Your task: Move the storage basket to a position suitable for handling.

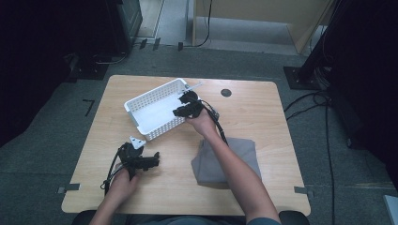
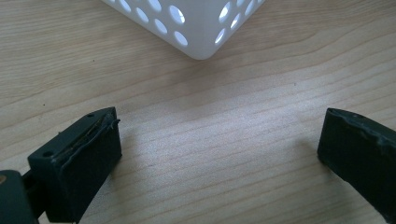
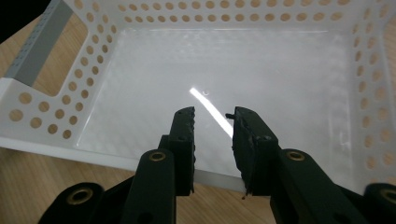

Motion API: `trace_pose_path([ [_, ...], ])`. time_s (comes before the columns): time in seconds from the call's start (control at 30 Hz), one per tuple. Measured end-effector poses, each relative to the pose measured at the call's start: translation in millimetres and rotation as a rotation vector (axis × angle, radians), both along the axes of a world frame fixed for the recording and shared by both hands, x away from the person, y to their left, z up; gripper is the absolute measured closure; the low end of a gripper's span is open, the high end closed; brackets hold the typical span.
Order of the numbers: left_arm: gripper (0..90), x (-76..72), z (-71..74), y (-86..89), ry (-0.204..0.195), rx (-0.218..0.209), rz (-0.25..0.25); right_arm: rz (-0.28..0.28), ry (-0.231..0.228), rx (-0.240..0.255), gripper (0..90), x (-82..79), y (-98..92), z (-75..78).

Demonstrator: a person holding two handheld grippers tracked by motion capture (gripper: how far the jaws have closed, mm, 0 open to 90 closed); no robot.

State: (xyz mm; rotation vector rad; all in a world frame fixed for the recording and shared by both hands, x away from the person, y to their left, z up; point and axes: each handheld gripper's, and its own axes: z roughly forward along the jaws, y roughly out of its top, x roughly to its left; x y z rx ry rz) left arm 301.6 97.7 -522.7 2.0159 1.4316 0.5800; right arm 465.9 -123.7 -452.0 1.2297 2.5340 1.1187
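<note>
My right tongs (image 1: 186, 105) hang over the basket (image 1: 141, 104) rim at 3 o'clock, slightly apart, empty; left tongs (image 1: 151, 161) wide apart over bare desk (image 1: 263, 117).

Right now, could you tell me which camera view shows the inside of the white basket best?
The right gripper view: it looks straight into the white basket, showing its bare floor. The high view shows the whole basket, small. The left gripper view catches one perforated corner.

We see a light wooden desk (image 1: 263, 117) with rounded corners. On it lie a white perforated basket (image 1: 141, 101) toward the far side and a folded grey cloth (image 1: 244, 154) nearer, plus what may be a dark round grommet (image 1: 226, 93).
</note>
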Motion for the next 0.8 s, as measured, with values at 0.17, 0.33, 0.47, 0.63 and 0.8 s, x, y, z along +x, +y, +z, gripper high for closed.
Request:
trace_pose_path([
  [0.17,0.0,0.0,0.0,0.0,0.0,0.0,0.0,-0.045,-0.027,-0.005,69.1,9.4,-17.2,2.7],
  [0.33,0.0,0.0,0.0,0.0,0.0,0.0,0.0,-0.076,-0.032,-0.009,68.3,21.8,-33.2,4.9],
  [0.47,0.0,0.0,0.2,0.2,0.002,0.002,-0.002,-0.105,-0.04,0.001,68.3,30.6,-43.2,8.2],
  [0.63,0.0,0.0,0.1,0.2,0.001,0.002,-0.002,-0.137,-0.06,0.008,69.1,41.8,-54.8,12.0],
  [0.8,0.0,-0.2,0.1,-0.1,0.001,0.002,-0.01,-0.172,-0.065,-0.022,67.6,54.4,-59.5,14.1],
])
